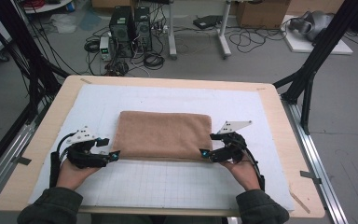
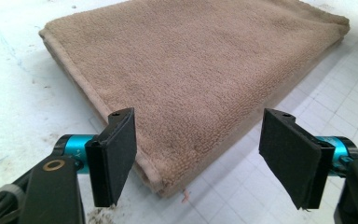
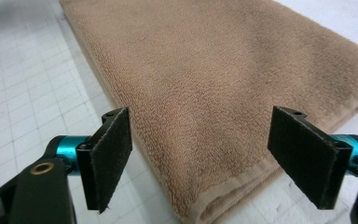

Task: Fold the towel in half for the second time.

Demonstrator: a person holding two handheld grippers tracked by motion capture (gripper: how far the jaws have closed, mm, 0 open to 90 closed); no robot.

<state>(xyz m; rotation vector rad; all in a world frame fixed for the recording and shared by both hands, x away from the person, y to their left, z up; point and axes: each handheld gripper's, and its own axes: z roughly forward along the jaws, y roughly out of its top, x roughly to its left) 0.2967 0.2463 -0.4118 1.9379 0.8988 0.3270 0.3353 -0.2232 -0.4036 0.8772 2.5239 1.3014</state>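
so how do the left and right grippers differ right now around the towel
The left gripper sits at the towel's near left corner, the right gripper at its near right corner. The left's grey plate lies outside the towel's left edge, the right's beyond its right edge. Both are open, gripping nothing.

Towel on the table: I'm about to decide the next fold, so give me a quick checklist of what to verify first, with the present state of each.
1. Towel lies flat, folded into a neat rectangle: ok.
2. Left tongs open, pads off the cloth: ok.
3. Right tongs open, nothing pinched: ok.
4. Each pair of tongs sits at a near corner of the towel: ok.
5. White mat around the towel free of clutter: ok.
6. Layers underneath lined up evenly: cannot tell.
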